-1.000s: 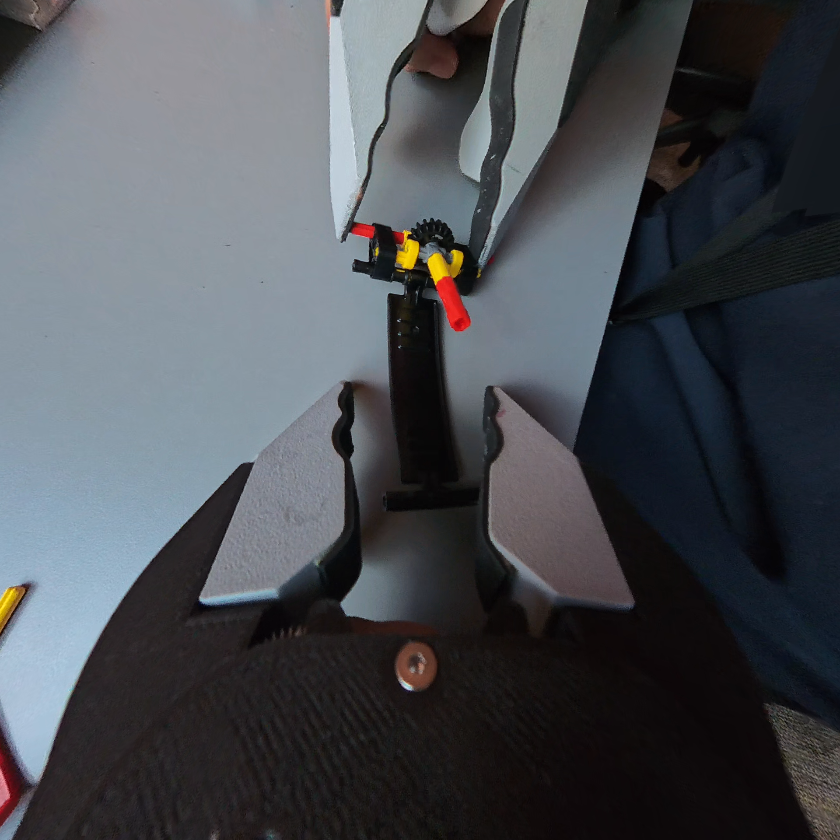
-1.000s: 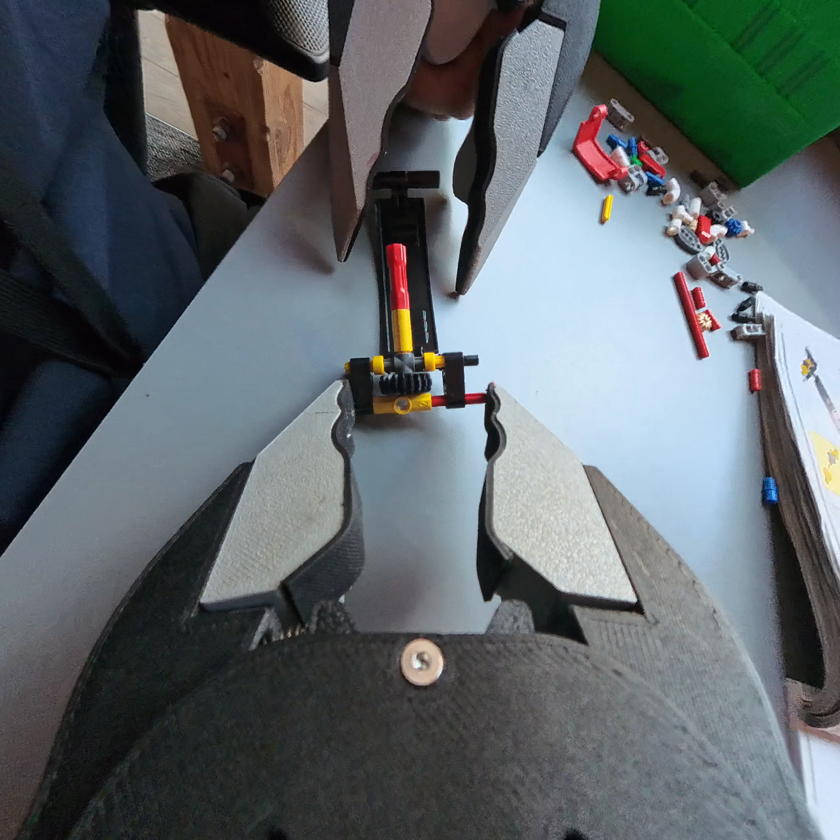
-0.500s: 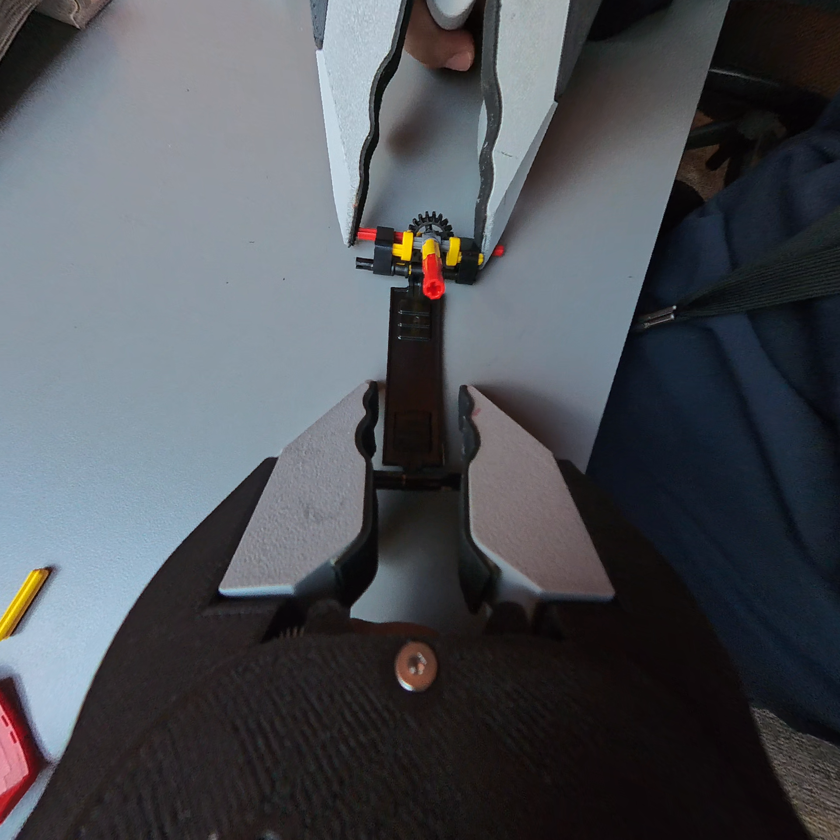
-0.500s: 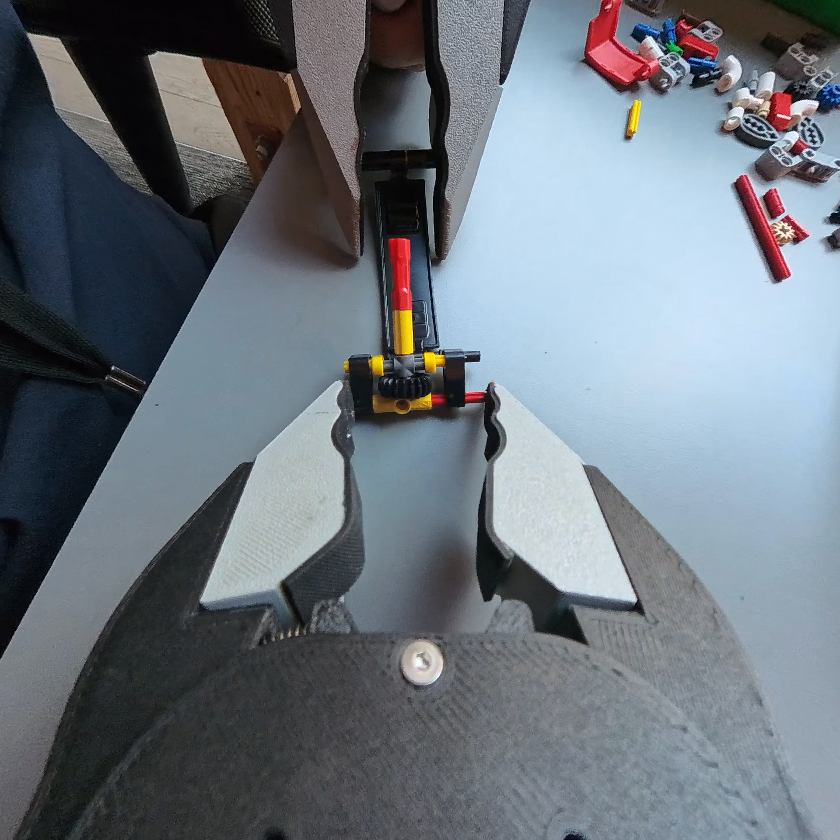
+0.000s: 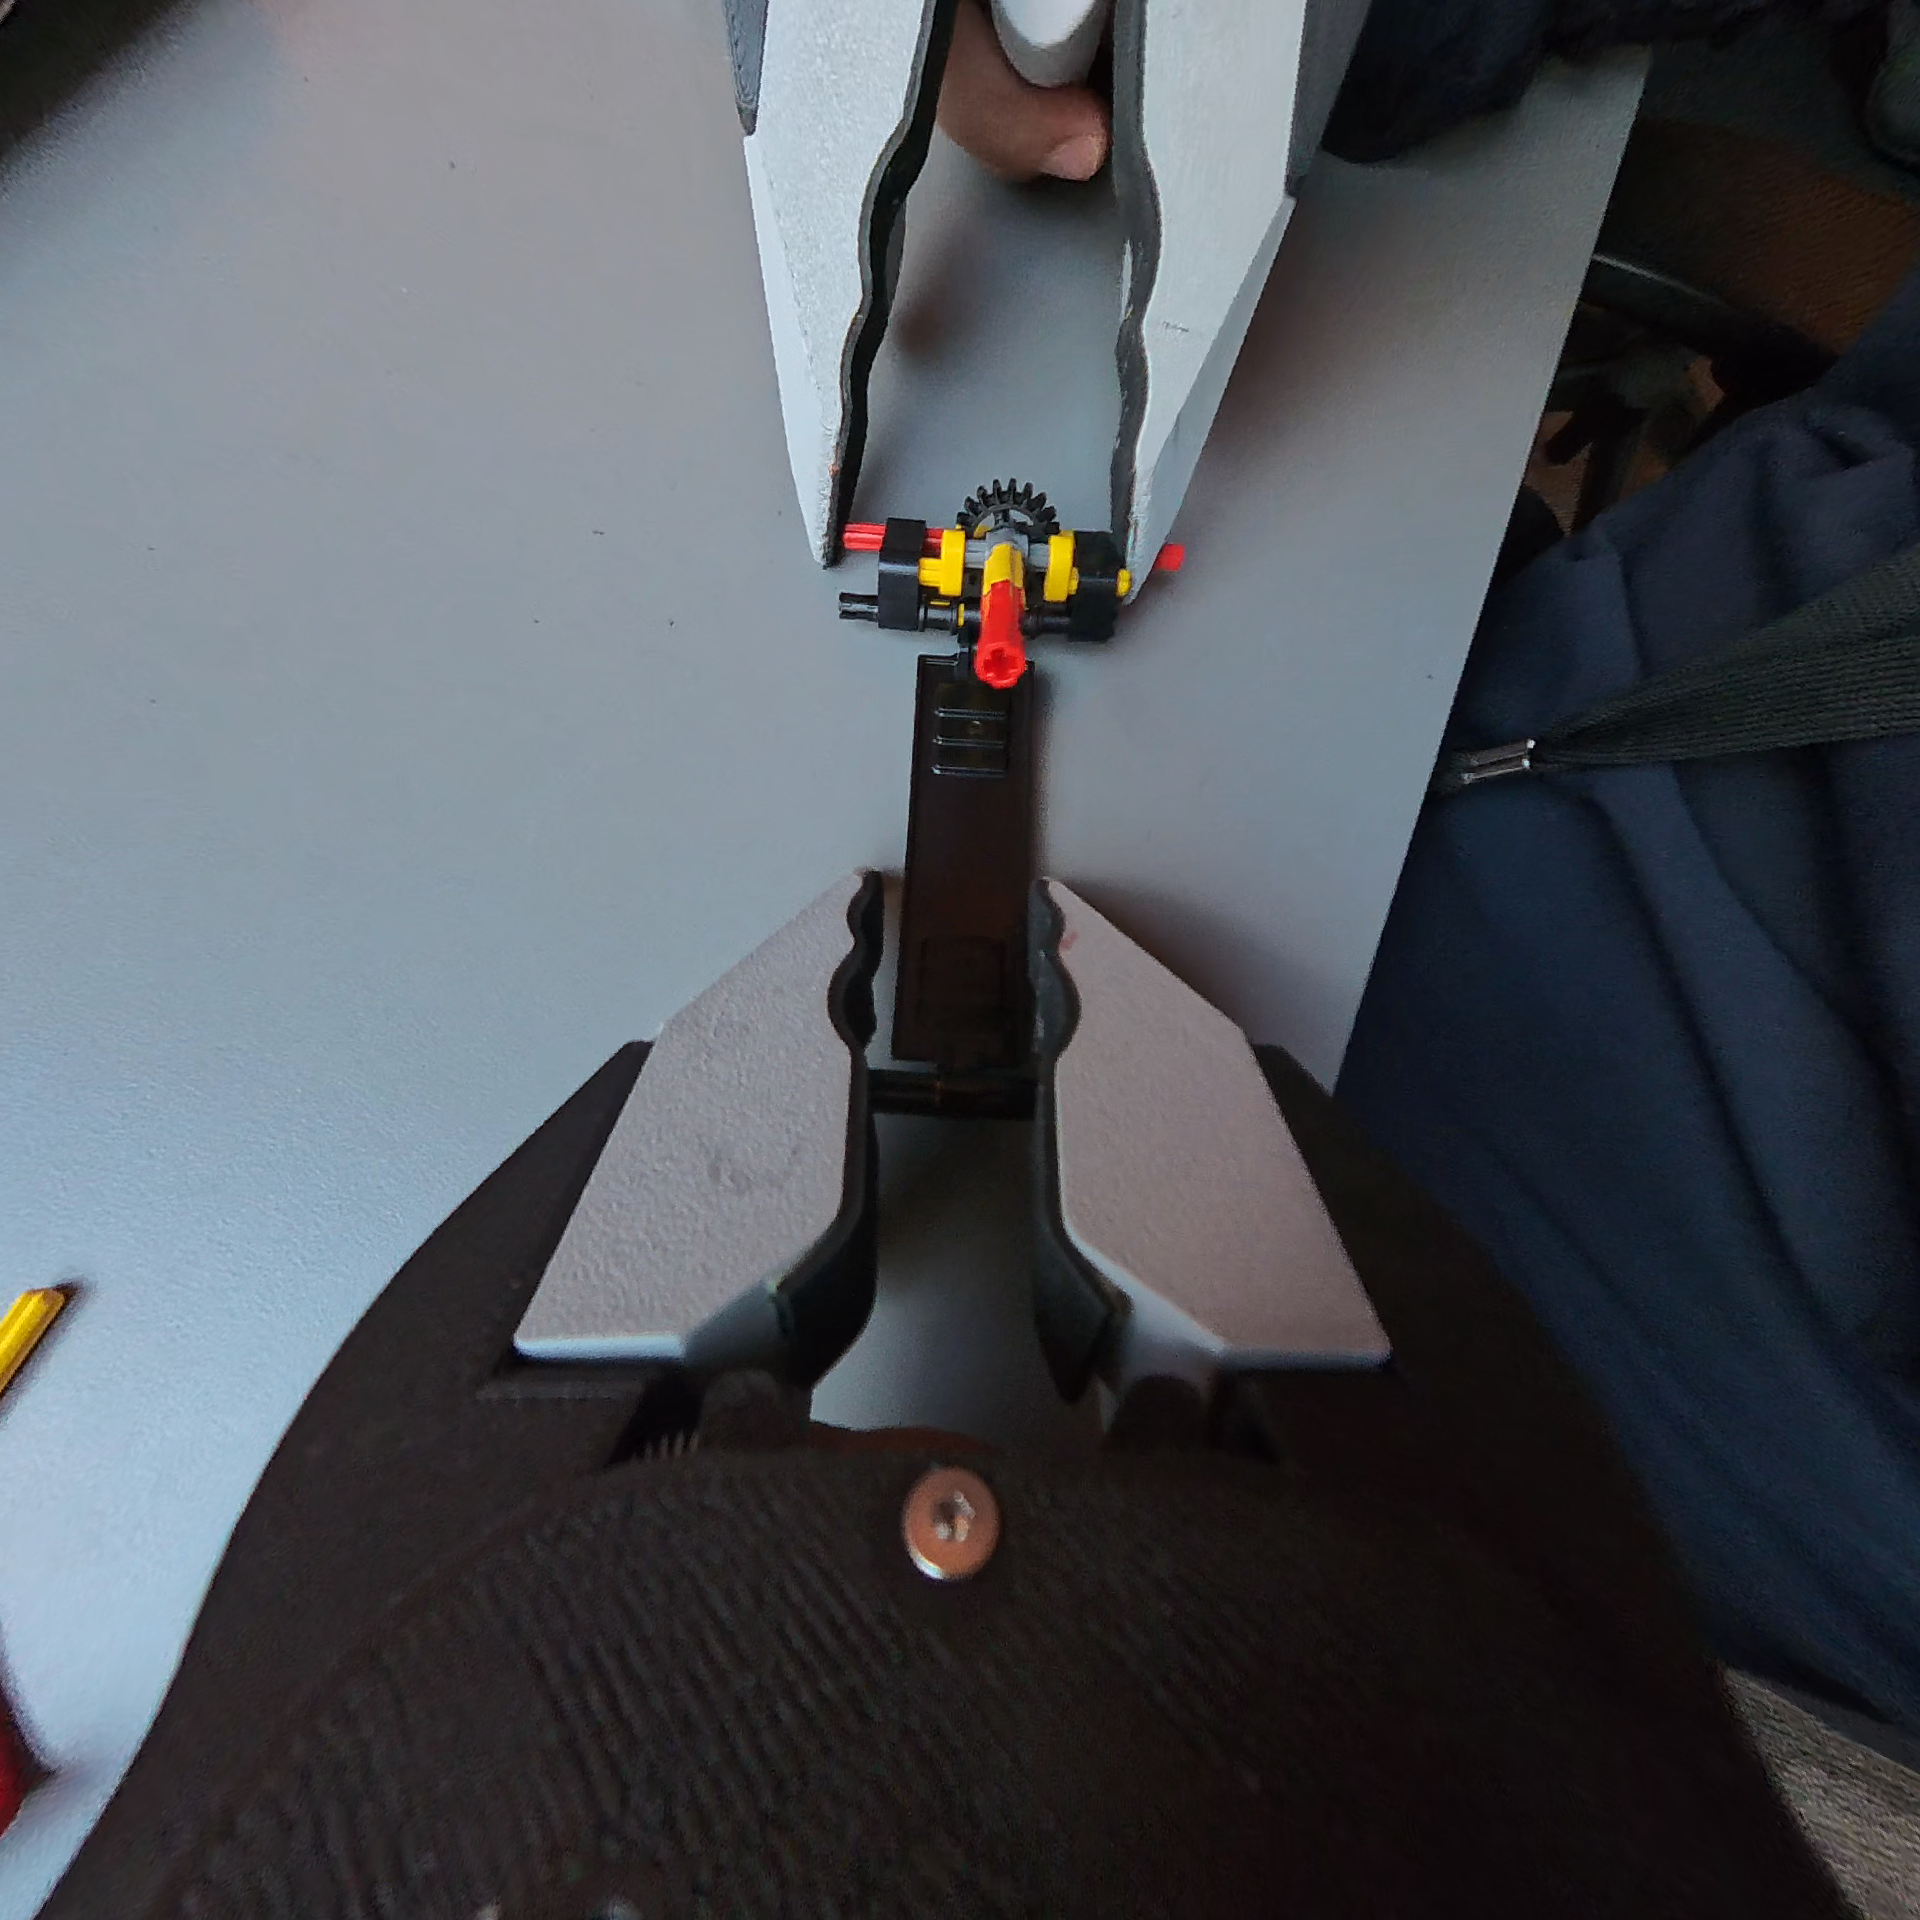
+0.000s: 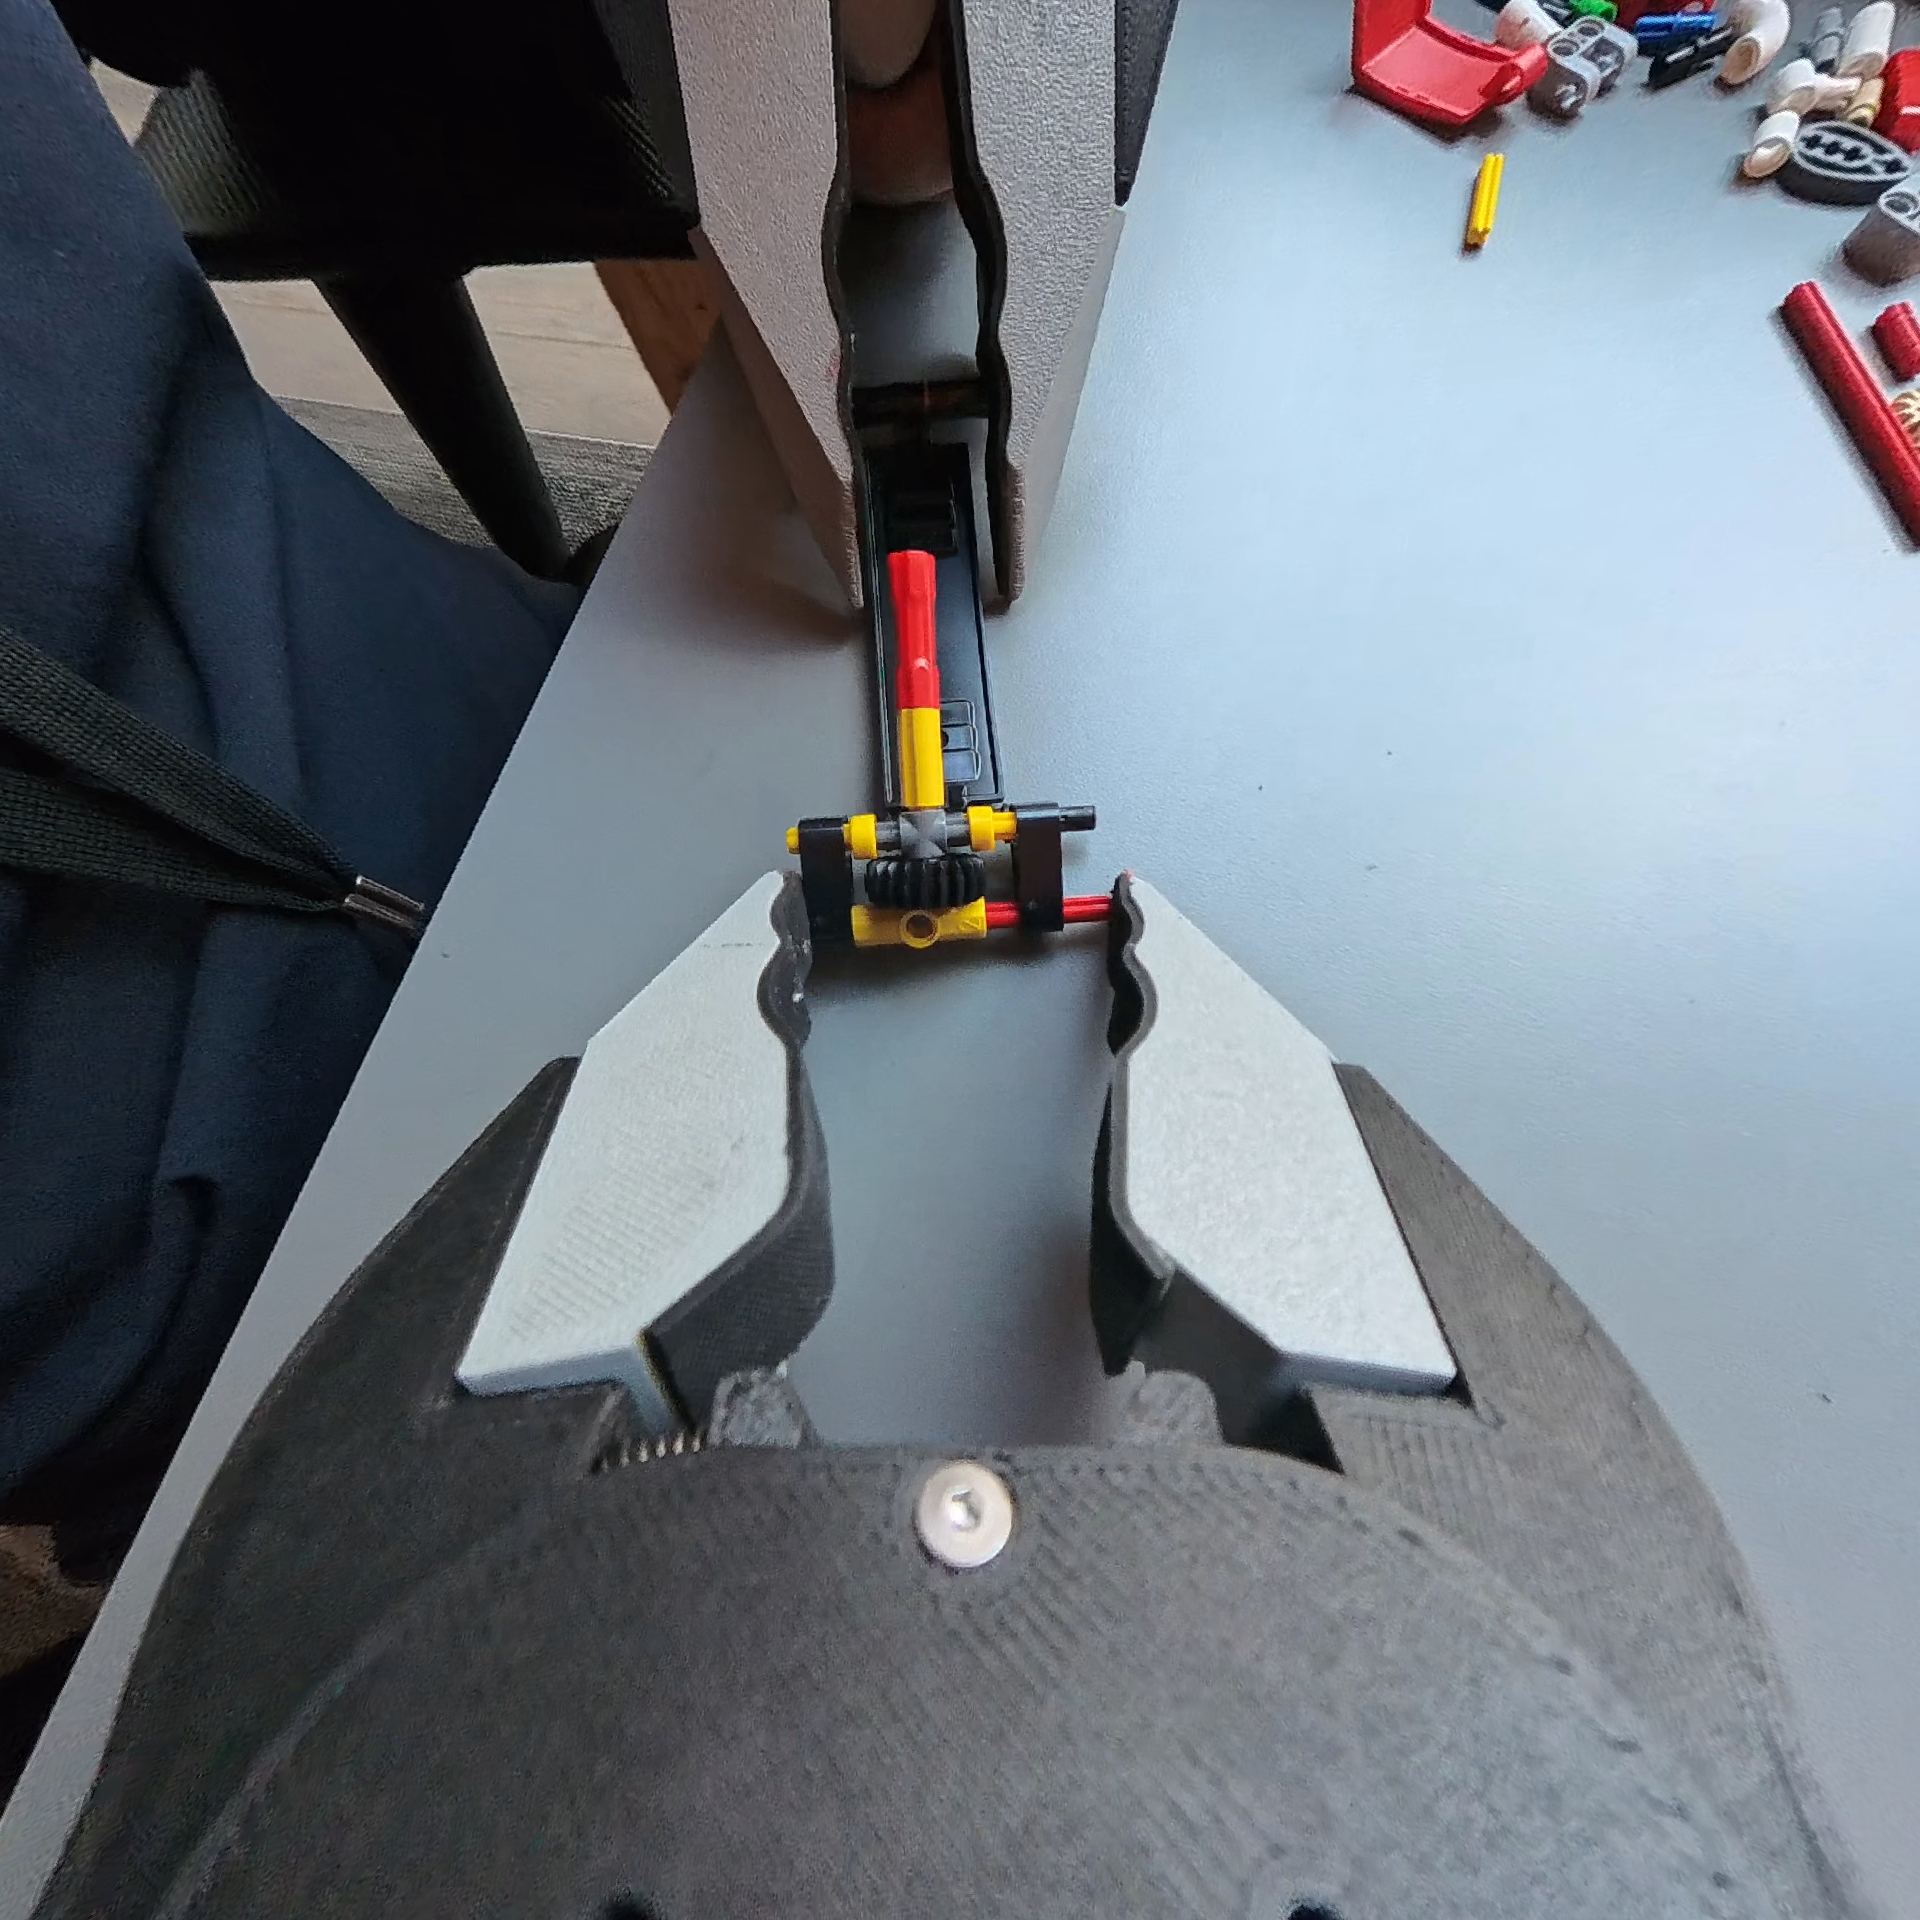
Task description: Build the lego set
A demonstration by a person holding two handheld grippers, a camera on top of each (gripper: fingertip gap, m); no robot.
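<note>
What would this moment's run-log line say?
left gripper: shut on black panel | right gripper: shut across gear assembly, red axle at pad | table: loose parts far right

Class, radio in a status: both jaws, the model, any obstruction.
Left gripper shut on black panel. Right gripper clamps gear block. Loose pieces well aside.

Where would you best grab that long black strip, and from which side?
Probably at its free end, coming in along its length from the end away from the gear block. The black strip lies flat and is narrow, with straight parallel long edges, so fingers can close across its width. The left tongs already straddle that end this way; the block crowds the other end.
</note>
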